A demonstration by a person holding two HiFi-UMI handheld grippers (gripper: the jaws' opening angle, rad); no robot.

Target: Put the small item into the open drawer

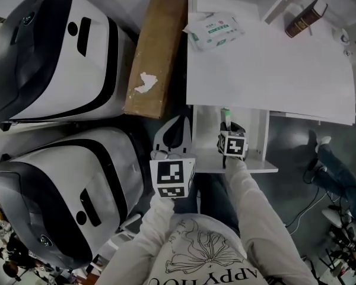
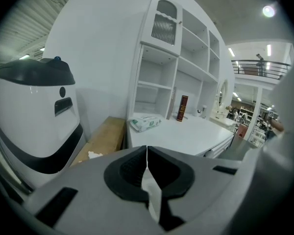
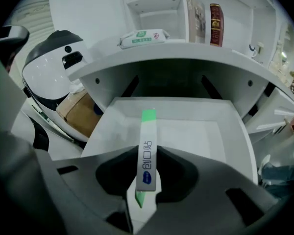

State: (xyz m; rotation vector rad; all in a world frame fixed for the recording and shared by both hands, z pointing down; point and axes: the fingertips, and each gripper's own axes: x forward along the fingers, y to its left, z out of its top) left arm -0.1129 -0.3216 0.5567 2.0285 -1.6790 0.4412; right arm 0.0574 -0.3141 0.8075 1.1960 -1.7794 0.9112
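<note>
Just above drawer, desk with wipes.

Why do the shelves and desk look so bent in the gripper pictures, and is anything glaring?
Left gripper view: the wide lens bows the shelf unit, the corners go black, and a ceiling lamp flares. Right gripper view: the desk edge curves, and the recess beneath it lies in shadow. Head view: lines stay straighter and the light is even.
</note>
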